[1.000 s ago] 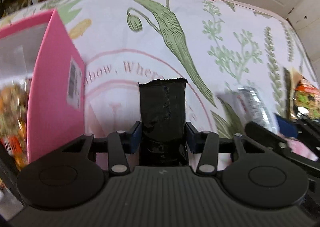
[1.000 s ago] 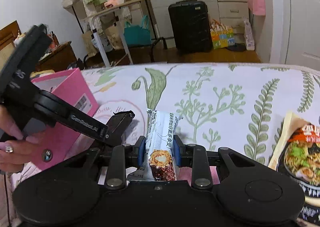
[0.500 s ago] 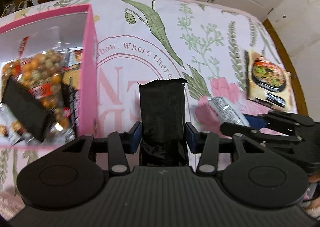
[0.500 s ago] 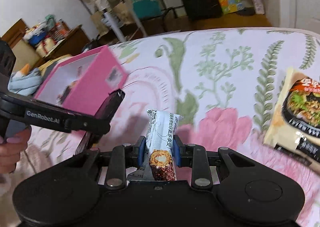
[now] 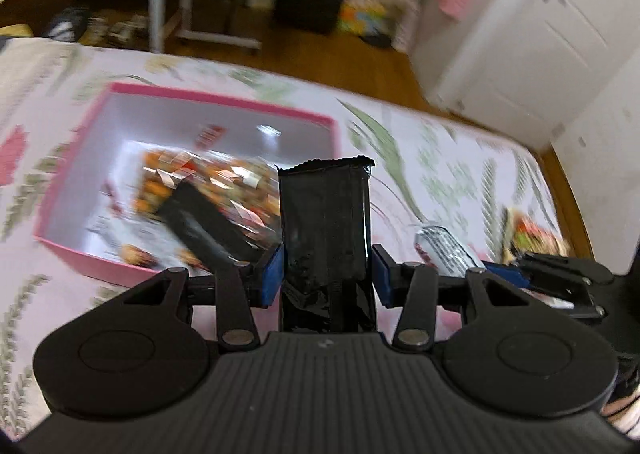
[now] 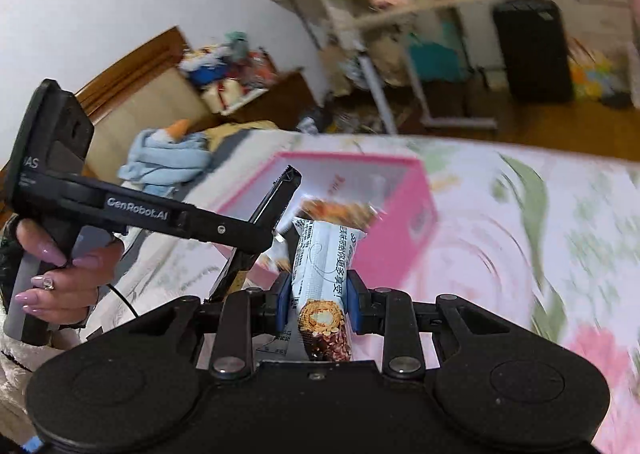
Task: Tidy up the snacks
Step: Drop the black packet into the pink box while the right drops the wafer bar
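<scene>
While both snack bars hang above the bed short of the box, your risk lies in the release. Your left gripper (image 5: pixel 326 274) is clamped on the glossy black foil-wrapped snack bar (image 5: pixel 325 222), which stands upright between the blue pads, its crimped top near the right wall of the open pink cardboard box (image 5: pixel 100 262). Your right gripper (image 6: pixel 318 304) pinches the white-and-brown printed wafer bar (image 6: pixel 324 274), just beside the left gripper's arm (image 6: pixel 180 220). If you let go from here, either bar could catch the pink rim and slide onto the floral bedsheet (image 5: pixel 460 158). The two tools may also knock together over the opening. The box already holds an orange snack bag (image 5: pixel 224 178) and another black bar (image 5: pixel 208 226), so a bar dropped on that pile could tip out.
</scene>
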The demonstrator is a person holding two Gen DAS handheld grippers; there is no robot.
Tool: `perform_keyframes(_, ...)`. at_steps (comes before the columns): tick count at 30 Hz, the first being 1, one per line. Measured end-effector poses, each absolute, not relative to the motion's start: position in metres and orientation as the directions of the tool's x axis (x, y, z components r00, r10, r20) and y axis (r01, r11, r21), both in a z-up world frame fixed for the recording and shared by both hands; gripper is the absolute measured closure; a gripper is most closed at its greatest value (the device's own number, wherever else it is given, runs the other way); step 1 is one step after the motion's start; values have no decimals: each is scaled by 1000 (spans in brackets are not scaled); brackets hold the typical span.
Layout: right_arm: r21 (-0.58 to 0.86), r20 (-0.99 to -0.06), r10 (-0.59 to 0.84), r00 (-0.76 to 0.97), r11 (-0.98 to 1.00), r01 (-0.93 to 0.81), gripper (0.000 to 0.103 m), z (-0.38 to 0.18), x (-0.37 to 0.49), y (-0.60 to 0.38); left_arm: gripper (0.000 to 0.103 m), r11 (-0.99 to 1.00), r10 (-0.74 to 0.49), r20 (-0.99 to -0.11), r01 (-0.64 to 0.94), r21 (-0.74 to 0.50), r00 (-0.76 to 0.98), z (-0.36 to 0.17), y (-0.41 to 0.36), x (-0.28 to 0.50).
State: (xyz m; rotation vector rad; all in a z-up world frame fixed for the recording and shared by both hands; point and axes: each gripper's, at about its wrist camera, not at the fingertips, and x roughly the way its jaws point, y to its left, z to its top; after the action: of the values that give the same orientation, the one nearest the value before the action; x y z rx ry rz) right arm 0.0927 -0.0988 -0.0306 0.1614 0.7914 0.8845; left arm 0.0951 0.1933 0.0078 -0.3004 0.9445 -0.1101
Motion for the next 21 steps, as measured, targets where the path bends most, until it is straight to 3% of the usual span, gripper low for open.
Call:
perform_keyframes(7, 273, -562, 709, 427, 646, -713, 70, -33, 123, -29, 58, 937, -24, -762, -252, -243, 647, -3, 249, 113)
perform_keyframes(21, 79, -617, 675, 405, 564, -822, 69, -69, 152, 38, 55, 918, 116, -816, -376, -130, 566, -68, 267, 161)
